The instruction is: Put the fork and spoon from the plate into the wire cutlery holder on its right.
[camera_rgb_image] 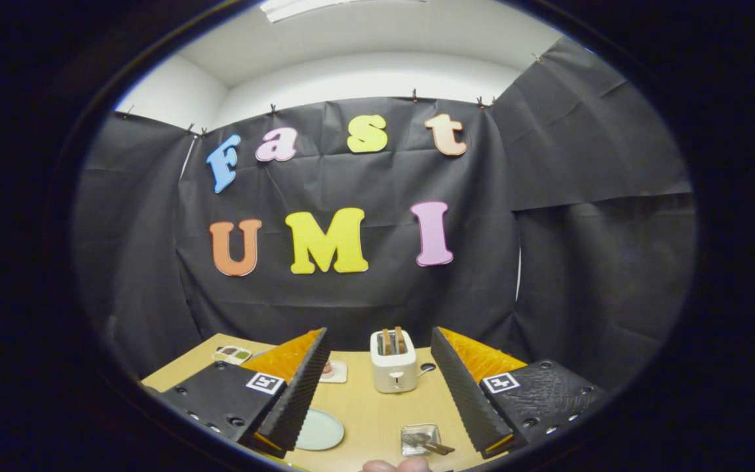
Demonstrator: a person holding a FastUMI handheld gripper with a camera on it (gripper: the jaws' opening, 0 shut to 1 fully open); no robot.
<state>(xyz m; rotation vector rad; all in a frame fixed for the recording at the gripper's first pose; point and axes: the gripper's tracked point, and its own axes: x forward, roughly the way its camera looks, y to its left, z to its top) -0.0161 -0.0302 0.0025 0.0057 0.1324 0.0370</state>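
The gripper [377, 393] hangs above the light wooden desk [377, 413] with its fingers spread wide apart and nothing between them. Nearest, just below the gap, some fingertips of a person's hand [396, 465] show. Between the fingers and close to the right one stands the small square wire cutlery holder [420, 439], with two handles of cutlery [431, 444] leaning out of it; which is fork and which spoon is too small to tell. Just beside the left finger lies the pale green round plate [318, 429], and its visible part looks bare. So the task seems finished or nearly so, and I judge that the next move calls only for drawing clear of the holder without knocking it. Beyond the fingers stands a white two-slot toaster [394, 367] with toast in it.
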